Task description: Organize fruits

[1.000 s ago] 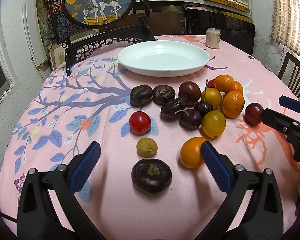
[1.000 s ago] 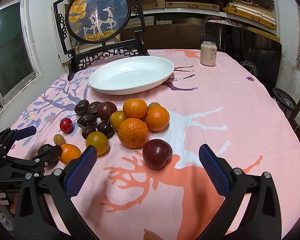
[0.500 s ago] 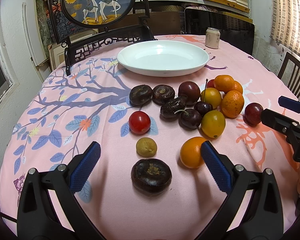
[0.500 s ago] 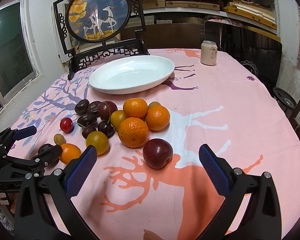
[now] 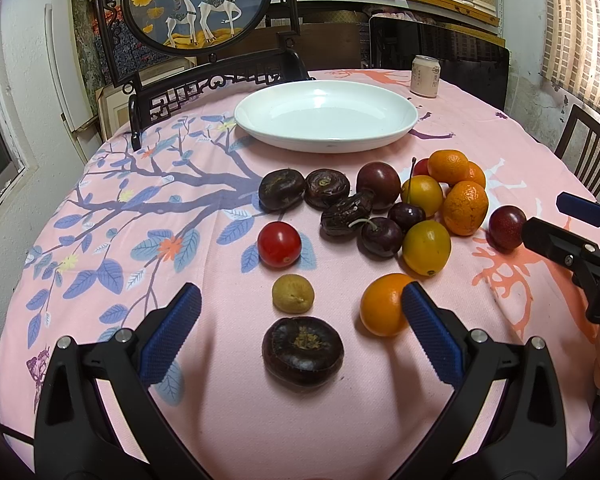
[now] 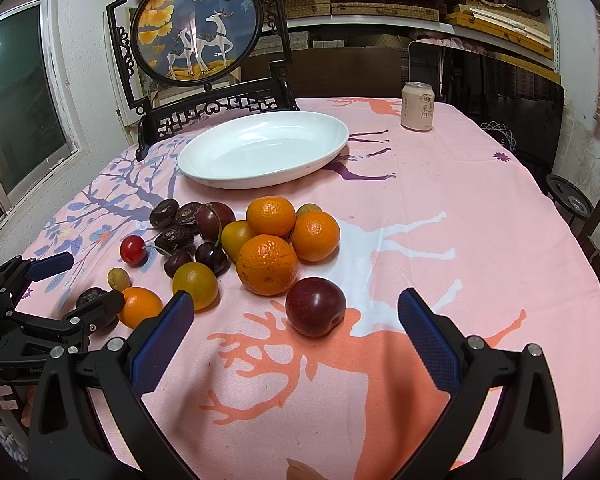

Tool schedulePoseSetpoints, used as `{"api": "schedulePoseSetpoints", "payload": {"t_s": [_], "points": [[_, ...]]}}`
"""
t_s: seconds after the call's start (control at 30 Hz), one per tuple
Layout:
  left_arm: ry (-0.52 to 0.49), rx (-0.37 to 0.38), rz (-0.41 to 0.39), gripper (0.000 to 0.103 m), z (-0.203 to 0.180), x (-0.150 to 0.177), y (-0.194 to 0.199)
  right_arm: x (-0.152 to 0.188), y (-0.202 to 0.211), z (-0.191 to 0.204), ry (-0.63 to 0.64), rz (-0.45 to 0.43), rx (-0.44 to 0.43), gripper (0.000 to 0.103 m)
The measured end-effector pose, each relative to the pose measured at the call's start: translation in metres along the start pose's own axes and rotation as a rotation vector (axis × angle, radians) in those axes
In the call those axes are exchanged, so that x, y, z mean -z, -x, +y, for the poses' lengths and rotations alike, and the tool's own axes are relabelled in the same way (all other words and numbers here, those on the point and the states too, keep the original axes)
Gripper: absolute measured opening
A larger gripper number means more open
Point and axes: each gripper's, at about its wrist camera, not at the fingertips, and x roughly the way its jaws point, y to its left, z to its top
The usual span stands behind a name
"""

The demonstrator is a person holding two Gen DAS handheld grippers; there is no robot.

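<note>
Your left gripper is spread wide around a dark water chestnut, a small yellowish fruit just beyond it, an orange kumquat touching your right pad.

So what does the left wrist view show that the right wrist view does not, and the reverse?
Only the left wrist view shows the dark water chestnut in full, lying between the left gripper's open fingers. Only the right wrist view shows the small greenish fruit behind the oranges, and the window. Both show the empty white plate, the can, the red plum and the deer screen.
</note>
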Motion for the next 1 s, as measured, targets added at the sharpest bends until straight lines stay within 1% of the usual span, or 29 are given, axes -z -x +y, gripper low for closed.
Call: {"api": "schedulePoseSetpoints", "payload": {"t_s": [0.63,1.0], "points": [[0.001,0.001,0.001,0.101,0.0,0.0,0.0,0.0,-0.0009,-0.0025,0.0,0.002,-0.001,0.102],[0.004,0.006,0.003,0.101,-0.0008,0.0003,0.0003,0.0025,-0.0048,0.0028,0.008,0.036,-0.001,0.102]]}}
